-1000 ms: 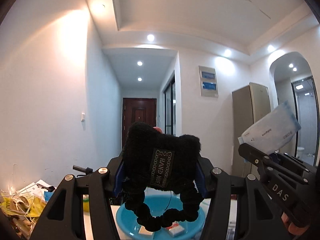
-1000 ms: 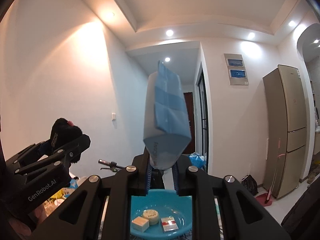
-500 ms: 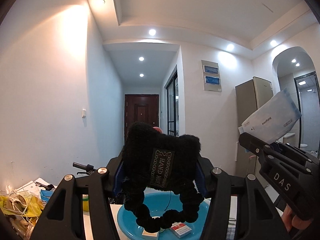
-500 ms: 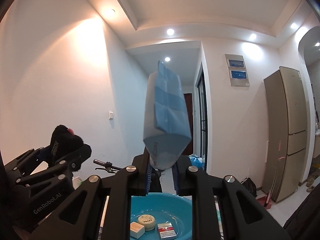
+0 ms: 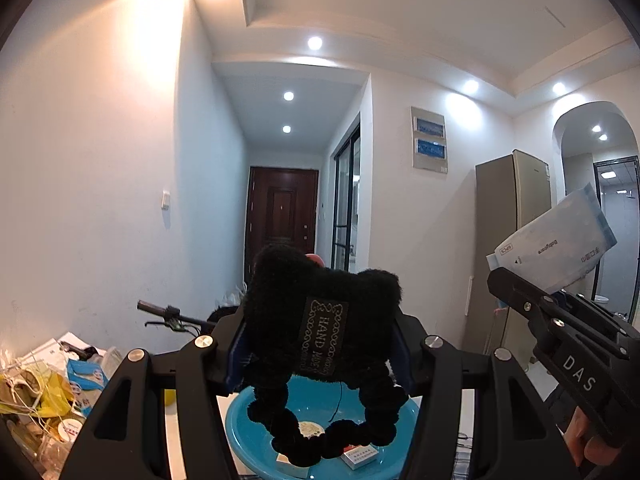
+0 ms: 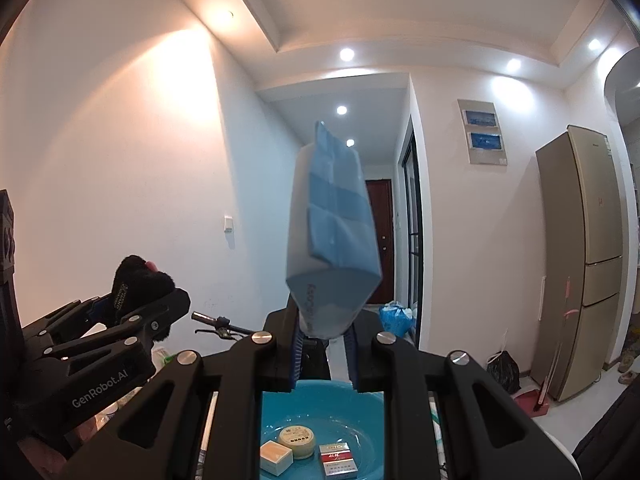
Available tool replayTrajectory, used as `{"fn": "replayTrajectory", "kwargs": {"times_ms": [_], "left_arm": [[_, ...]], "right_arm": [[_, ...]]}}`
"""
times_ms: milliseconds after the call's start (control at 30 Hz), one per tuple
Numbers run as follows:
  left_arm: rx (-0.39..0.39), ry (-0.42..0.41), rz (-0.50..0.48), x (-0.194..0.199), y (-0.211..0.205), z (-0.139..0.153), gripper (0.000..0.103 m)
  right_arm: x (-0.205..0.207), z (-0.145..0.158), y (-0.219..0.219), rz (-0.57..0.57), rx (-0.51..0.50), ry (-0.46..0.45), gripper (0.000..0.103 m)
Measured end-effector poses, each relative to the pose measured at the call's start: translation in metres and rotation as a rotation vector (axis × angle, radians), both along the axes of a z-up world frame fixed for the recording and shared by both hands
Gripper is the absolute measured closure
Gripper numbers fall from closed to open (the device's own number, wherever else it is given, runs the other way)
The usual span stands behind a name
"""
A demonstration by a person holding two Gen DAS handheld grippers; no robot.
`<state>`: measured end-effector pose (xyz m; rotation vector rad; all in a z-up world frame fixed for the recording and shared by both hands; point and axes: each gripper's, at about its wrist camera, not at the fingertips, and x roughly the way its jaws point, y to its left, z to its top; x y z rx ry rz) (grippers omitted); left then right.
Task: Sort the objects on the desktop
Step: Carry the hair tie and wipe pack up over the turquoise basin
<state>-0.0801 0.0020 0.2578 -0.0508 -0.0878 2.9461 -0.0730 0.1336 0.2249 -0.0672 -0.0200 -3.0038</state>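
Left wrist view: left gripper (image 5: 320, 344) is clamping a black scrunchie (image 5: 320, 344) above the blue basin (image 5: 240, 424); right gripper (image 6: 322, 344) is pinching a blue packet (image 6: 332, 240).

I see a white bench (image 5: 176, 440) low in both wrist views, mostly hidden behind the rig. A round turquoise plastic basin (image 6: 320, 404) stands on it, and I take that as my landmark. To the basin's left in the left wrist view, a heap of yellow and blue wrappers, papers and small jars (image 5: 52, 396) lies on the bench, well apart from the basin. Just beside the basin's left rim I can make out a small yellow object (image 5: 170, 397), too hidden to identify. Right of the basin, only a narrow strip of bench shows.
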Motion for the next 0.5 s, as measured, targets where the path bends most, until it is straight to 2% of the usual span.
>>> {"fn": "replayTrajectory", "kwargs": {"times_ms": [200, 333, 500], "left_arm": [[-0.018, -0.13, 0.037, -0.061, 0.007, -0.03, 0.044], [-0.019, -0.295, 0.007, -0.119, 0.014, -0.064, 0.044], [-0.014, -0.459, -0.014, -0.167, 0.019, -0.108, 0.044]], "right_arm": [[-0.045, -0.021, 0.003, -0.011, 0.004, -0.122, 0.086], [-0.082, -0.04, 0.009, -0.026, 0.0, -0.227, 0.086], [-0.125, -0.068, 0.012, -0.04, 0.009, -0.359, 0.086]]}}
